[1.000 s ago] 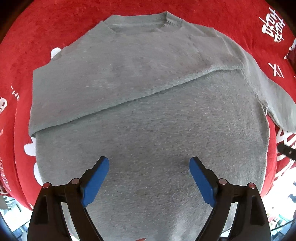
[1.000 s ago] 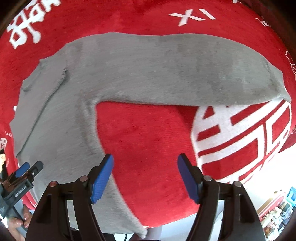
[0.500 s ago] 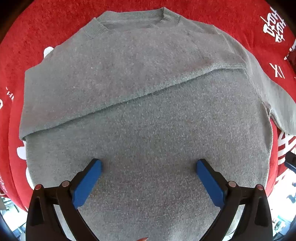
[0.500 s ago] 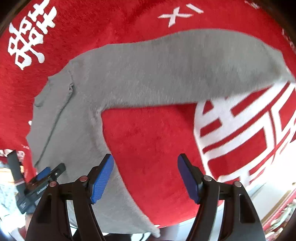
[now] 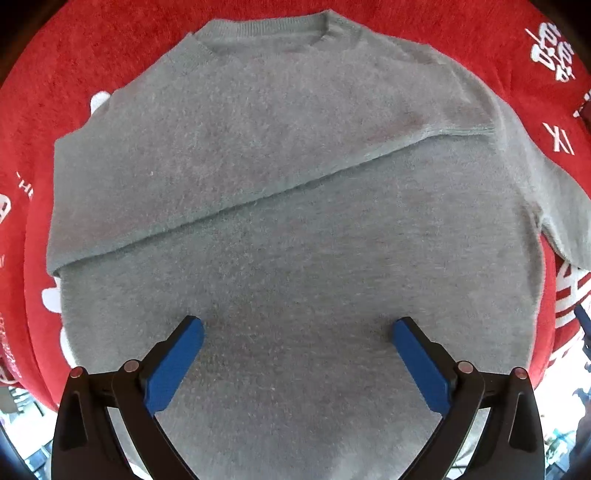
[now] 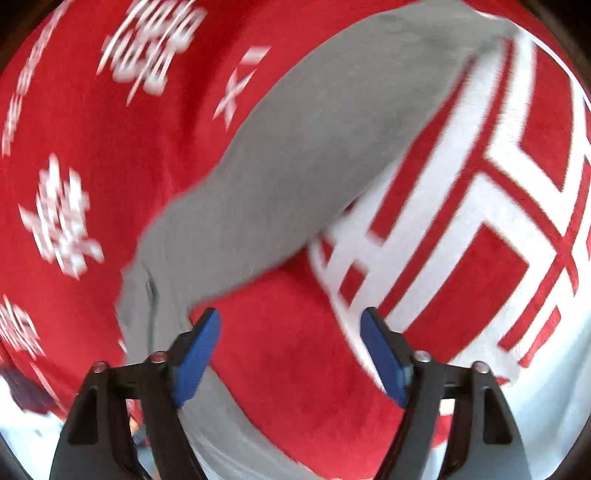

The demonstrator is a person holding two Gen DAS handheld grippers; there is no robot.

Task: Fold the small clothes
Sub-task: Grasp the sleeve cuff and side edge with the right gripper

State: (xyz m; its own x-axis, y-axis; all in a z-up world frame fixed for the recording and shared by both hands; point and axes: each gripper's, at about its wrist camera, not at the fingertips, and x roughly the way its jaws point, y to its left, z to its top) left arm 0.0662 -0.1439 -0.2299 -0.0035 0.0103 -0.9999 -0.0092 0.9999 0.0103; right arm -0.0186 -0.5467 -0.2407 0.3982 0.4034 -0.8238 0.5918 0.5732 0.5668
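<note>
1. The grey fuzzy knit sweater point(image 5: 295, 229) lies flat on the red cloth with white printed characters point(image 5: 92, 48), with its ribbed neckline point(image 5: 266, 31) at the far side in the left wrist view.
2. One sleeve is already folded across the chest; its edge makes a slanted line, and its cuff point(image 5: 469, 131) ends near the opposite shoulder.
3. The other sleeve point(image 6: 314, 147) is not folded; it stretches out over the red cloth, away from the body of the sweater.
4. The left gripper point(image 5: 297, 338) points down over the lower part of the sweater, its blue pads point(image 5: 177, 362) wide apart and nothing between them.
5. The right gripper point(image 6: 291, 332) is above bare red cloth beside the sleeve. Its jaws are opening, and nothing is between them. This view is blurred, so small details are not clear.
6. I judge the knit to be light, soft and limp. It will hang down and bend wherever it is not supported, and the fuzzy surface probably does not slip in the pads.
7. A good place to take hold seems to be the end of the free sleeve, at the cuff, pinching both layers. This cuff is at the edge of the right view and is not sharp.
8. A risk is to catch the red cloth together with the sleeve.
</note>
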